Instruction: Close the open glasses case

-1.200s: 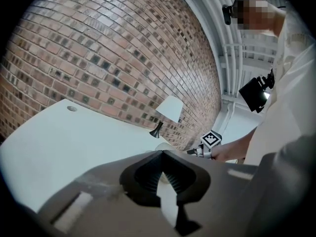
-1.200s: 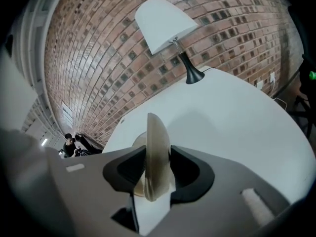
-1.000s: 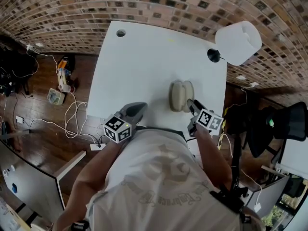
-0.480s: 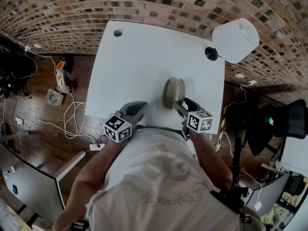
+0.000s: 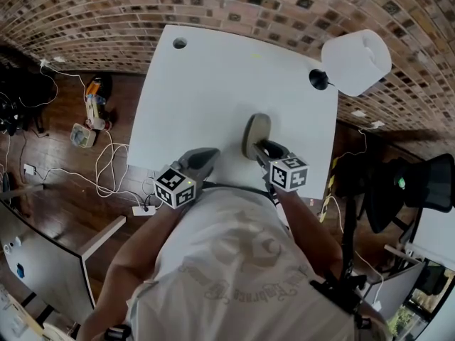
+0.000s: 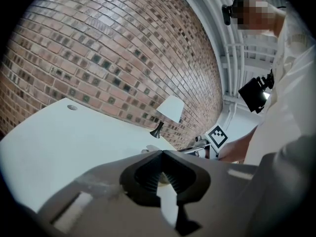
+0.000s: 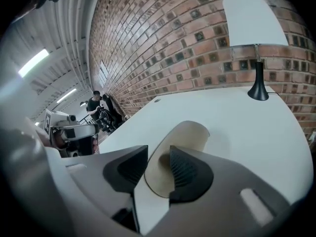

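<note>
While the glasses case (image 5: 256,133) sits near the front of the white surface (image 5: 206,77), seemingly part-shut, the right claw (image 7: 158,154) straddles its rim. Its jaws are half apart, have just been closing, and do not yet pinch. Left claw (image 6: 162,154): tips together, empty. Case is likely a light, stiff, smooth shell; best pressed on the lid's back.

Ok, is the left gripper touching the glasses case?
Apart. The head view shows a strip of bare table between the left gripper and the glasses case.
</note>
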A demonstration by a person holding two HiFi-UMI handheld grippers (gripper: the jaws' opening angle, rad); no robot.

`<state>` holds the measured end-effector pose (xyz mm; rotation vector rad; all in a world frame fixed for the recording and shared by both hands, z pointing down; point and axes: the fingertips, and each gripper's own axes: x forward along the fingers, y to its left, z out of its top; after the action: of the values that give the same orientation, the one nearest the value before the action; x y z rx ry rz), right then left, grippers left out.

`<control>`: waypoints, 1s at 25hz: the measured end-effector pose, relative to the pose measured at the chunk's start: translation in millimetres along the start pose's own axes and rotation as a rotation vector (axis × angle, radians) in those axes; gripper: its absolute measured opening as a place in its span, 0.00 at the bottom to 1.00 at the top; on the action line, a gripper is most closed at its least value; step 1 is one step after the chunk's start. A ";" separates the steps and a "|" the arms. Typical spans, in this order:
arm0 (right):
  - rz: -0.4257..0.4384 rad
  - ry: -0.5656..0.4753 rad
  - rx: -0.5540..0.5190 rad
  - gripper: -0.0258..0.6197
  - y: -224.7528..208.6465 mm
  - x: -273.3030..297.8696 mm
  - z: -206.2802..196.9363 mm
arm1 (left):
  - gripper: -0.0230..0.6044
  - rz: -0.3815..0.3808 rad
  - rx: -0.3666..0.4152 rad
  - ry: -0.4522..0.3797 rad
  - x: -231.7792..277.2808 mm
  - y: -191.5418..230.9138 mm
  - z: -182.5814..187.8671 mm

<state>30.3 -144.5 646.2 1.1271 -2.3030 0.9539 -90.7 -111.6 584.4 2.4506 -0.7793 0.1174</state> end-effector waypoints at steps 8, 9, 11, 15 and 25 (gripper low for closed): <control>-0.006 0.045 -0.027 0.08 -7.4 16.8 -3.0 | 0.05 0.010 -0.010 0.012 -0.8 2.7 -3.8; 0.001 0.048 -0.025 0.07 -7.3 19.1 -3.6 | 0.05 0.009 -0.011 0.014 -0.3 2.7 -4.1; 0.011 0.049 -0.029 0.05 -6.4 21.6 -4.0 | 0.05 0.006 -0.012 0.017 0.7 2.3 -4.7; 0.024 0.036 -0.048 0.05 -5.8 21.5 -4.6 | 0.04 -0.003 -0.012 0.021 4.0 1.1 -5.4; 0.028 0.067 -0.059 0.05 3.2 28.6 -6.3 | 0.05 -0.034 0.003 0.026 -9.7 5.6 -8.3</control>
<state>11.1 -153.6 666.6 1.0259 -2.2835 0.9137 -101.1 -106.0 591.7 2.4587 -0.7263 0.1372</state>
